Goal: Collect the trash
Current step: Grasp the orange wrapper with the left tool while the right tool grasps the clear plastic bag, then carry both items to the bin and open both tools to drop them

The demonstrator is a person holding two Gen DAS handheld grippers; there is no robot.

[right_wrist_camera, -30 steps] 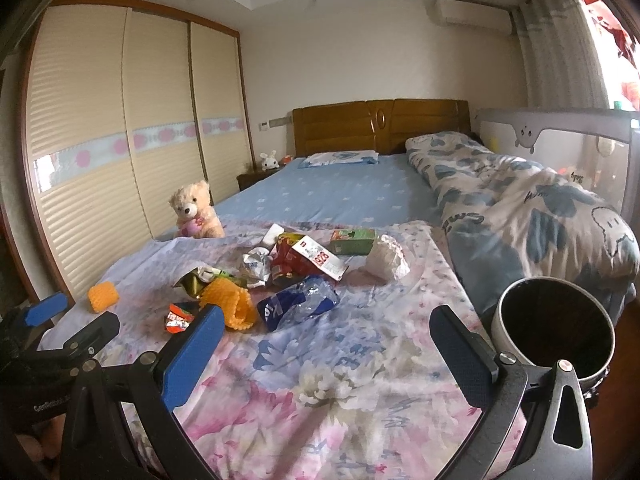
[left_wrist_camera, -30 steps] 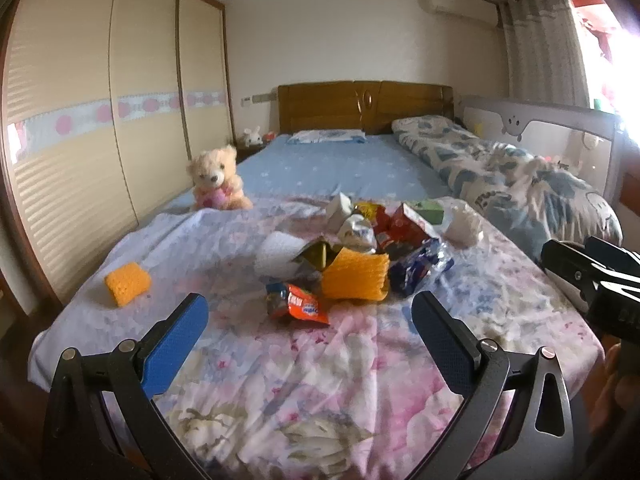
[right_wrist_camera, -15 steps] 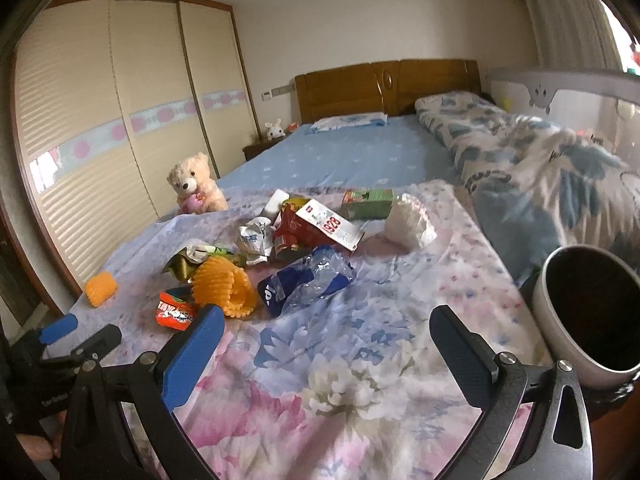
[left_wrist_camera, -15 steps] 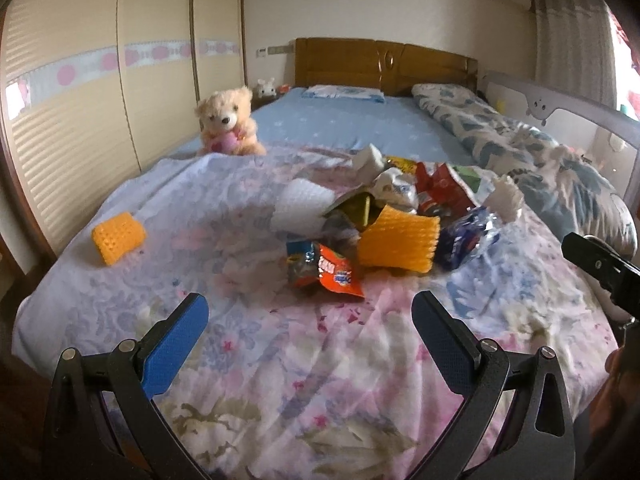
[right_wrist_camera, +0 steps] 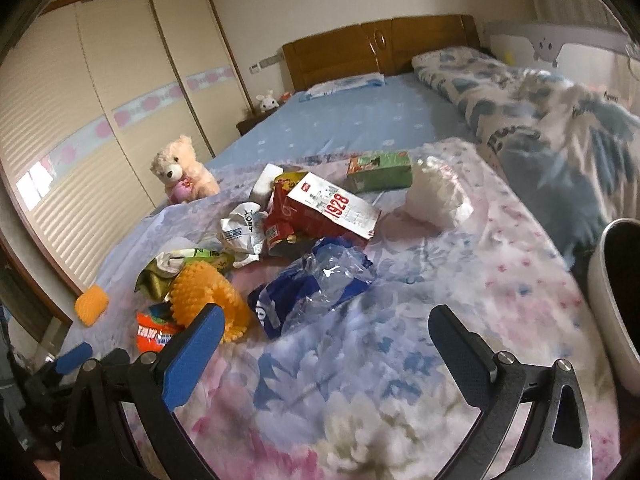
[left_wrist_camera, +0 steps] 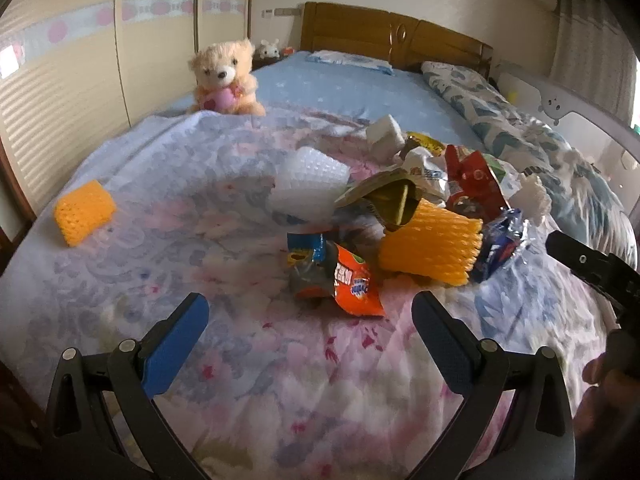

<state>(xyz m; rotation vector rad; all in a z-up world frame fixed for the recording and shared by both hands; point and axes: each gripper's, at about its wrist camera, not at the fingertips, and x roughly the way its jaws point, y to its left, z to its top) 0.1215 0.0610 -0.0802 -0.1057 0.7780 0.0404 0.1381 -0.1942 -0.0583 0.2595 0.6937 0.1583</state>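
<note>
The left tongs [left_wrist_camera: 306, 320] stand wide apart over the flowered bedspread [left_wrist_camera: 168, 264], holding nothing and touching nothing. Just beyond the gap between their blue pads lies an orange snack wrapper [left_wrist_camera: 348, 280], crumpled against a grey and blue piece. Past it to the right sits an orange foam net sleeve [left_wrist_camera: 430, 248], beside a blue plastic wrapper [left_wrist_camera: 500, 246]. Behind these come a white foam net [left_wrist_camera: 308, 184], an olive-gold foil bag [left_wrist_camera: 384, 196] and a red packet [left_wrist_camera: 470, 178]. A second, smaller orange foam piece [left_wrist_camera: 84, 212] lies well apart on the left of the bed. A teddy bear [left_wrist_camera: 224, 78] sits farther back at the edge of the spread.

The right tongs [right_wrist_camera: 324, 328] are equally wide open and empty, hovering above the spread. Ahead of their left pad lies the orange net sleeve; ahead of the gap, the blue wrapper. Farther on rest a red and white carton marked 1928 [right_wrist_camera: 332, 210], a crumpled white wrapper [right_wrist_camera: 244, 232], a green box [right_wrist_camera: 380, 170] and a white wad [right_wrist_camera: 438, 196]. A pale bin [right_wrist_camera: 612, 304] with a dark inside stands at the right, off the bed.
</note>
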